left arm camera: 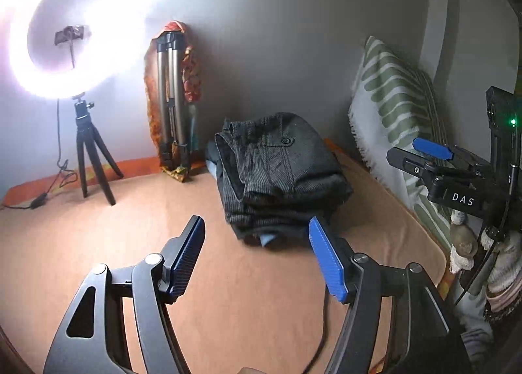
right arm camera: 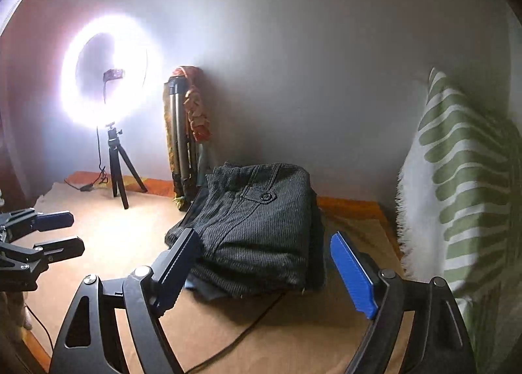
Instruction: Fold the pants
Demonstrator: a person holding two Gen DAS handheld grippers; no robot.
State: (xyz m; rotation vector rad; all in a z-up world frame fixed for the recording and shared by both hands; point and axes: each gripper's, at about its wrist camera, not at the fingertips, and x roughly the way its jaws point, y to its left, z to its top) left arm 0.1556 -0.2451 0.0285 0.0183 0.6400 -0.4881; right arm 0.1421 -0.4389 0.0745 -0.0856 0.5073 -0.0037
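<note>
Already folded into a thick, squarish bundle, the dark pants [left arm camera: 280, 175] lie on the tan surface [left arm camera: 137, 227] near the back wall, with a buttoned pocket flap facing up and a strip of lighter cloth peeking out beneath the front edge. Ahead of the left gripper [left arm camera: 257, 259] they sit a little to its right, apart from both blue-padded fingers; its jaws are spread wide and hold nothing. From the right wrist view the bundle lies just beyond the right gripper [right arm camera: 269, 274], between the lines of its fingers but untouched, and those jaws also gape wide and empty. Both grippers are held low over the surface, pointing toward the wall, the right one to the right of the left. Behind the pants a folded tripod [left arm camera: 169, 103] leans on the wall; a glowing ring light [left arm camera: 78, 28] stands at left, and a green-striped pillow [left arm camera: 394, 106] at right.
</note>
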